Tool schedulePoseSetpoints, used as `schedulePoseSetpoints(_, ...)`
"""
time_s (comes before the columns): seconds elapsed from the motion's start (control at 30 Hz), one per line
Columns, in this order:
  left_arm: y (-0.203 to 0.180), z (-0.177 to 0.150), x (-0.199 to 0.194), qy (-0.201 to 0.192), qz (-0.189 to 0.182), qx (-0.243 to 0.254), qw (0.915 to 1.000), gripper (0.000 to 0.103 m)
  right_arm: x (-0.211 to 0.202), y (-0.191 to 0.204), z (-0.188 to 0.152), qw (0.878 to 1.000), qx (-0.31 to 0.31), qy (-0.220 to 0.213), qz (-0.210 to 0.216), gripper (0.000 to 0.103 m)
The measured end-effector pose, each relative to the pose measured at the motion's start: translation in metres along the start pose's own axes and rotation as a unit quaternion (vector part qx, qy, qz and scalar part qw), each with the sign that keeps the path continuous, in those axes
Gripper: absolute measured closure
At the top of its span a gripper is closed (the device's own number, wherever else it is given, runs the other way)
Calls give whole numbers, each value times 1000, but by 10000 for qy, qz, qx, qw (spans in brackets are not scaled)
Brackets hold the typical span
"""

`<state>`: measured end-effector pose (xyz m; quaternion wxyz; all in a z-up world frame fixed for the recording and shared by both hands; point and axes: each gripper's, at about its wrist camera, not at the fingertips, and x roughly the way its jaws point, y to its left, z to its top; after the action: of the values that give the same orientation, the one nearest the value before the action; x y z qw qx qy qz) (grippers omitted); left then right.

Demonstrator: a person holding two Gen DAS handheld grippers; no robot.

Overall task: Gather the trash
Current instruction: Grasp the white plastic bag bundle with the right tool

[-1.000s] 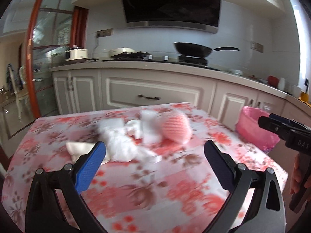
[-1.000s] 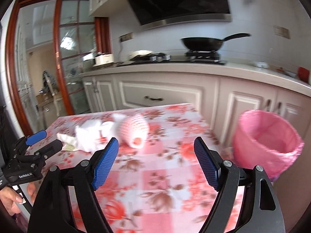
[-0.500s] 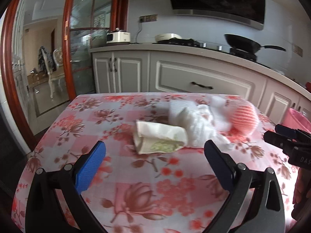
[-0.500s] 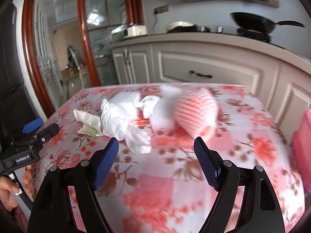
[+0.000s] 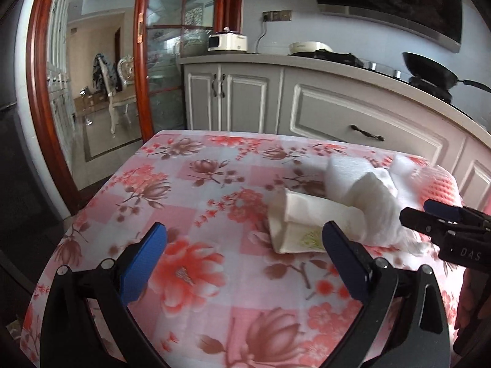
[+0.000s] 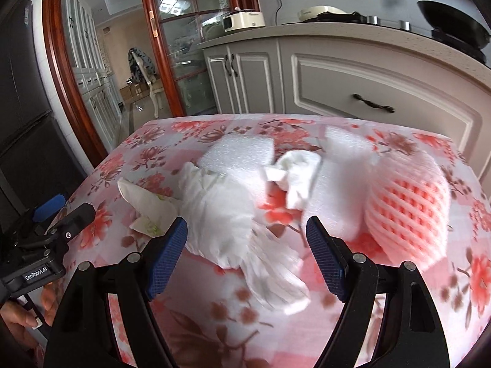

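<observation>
both tongs, left tongs [image 5: 244,253] and right tongs [image 6: 247,253], are wide and empty, near the trash. next, maybe the right tongs pinch the white crumpled paper [image 6: 233,214].

We count two white foam pieces [image 6: 242,153], two crumpled white tissues [image 6: 233,214], one folded napkin [image 5: 310,224] at nine o'clock and one pink foam net [image 6: 408,202] at three o'clock.

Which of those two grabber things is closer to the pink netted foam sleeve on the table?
Right. The right gripper hangs open over the white tissue, the pink foam sleeve just to its right. The left gripper is open near the folded napkin, across the pile from it.
</observation>
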<state>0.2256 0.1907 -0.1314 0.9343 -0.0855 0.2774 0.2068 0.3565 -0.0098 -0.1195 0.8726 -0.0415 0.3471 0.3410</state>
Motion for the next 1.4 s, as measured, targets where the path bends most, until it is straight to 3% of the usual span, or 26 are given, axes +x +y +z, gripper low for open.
schedulePoseSetpoints(0.2, 6, 11, 3, 55, -41, 127, 9999, 5, 28, 19, 15, 9995, -253, 190, 84, 28)
schedulePoseSetpoints(0.4, 7, 9, 6, 138, -109, 149, 9997, 5, 38, 14, 15, 9991, -12, 325, 255, 28)
schedulePoseSetpoints(0.5, 9, 5, 6, 210, -99, 138, 9996, 5, 35, 13, 16, 9993, 10, 303, 215, 28)
schedulePoseSetpoints(0.63, 15, 2, 6, 262, -106, 49, 9996, 5, 34, 10, 14, 9993, -63, 359, 60, 39)
schedulePoseSetpoints(0.9, 5, 0, 5, 307, -181, 61, 9993, 5, 56, 8, 3, 9970, -90, 769, -2, 39)
schedulePoseSetpoints(0.93, 3, 1, 6, 302, -180, 45, 9994, 5, 56, 8, 3, 9973, -112, 730, 9, 40)
schedulePoseSetpoints(0.97, 2, 1, 7, 317, -179, 28, 9993, 5, 55, 9, 4, 9974, -185, 703, -6, 50)
schedulePoseSetpoints(1.07, -1, 3, 12, 401, -214, -122, 9989, 5, 46, 8, 4, 9975, -261, 651, 9, 63)
schedulePoseSetpoints(1.4, -30, 13, 29, 439, -117, -370, 9983, 5, -10, -27, -19, 9983, -51, 576, 83, 65)
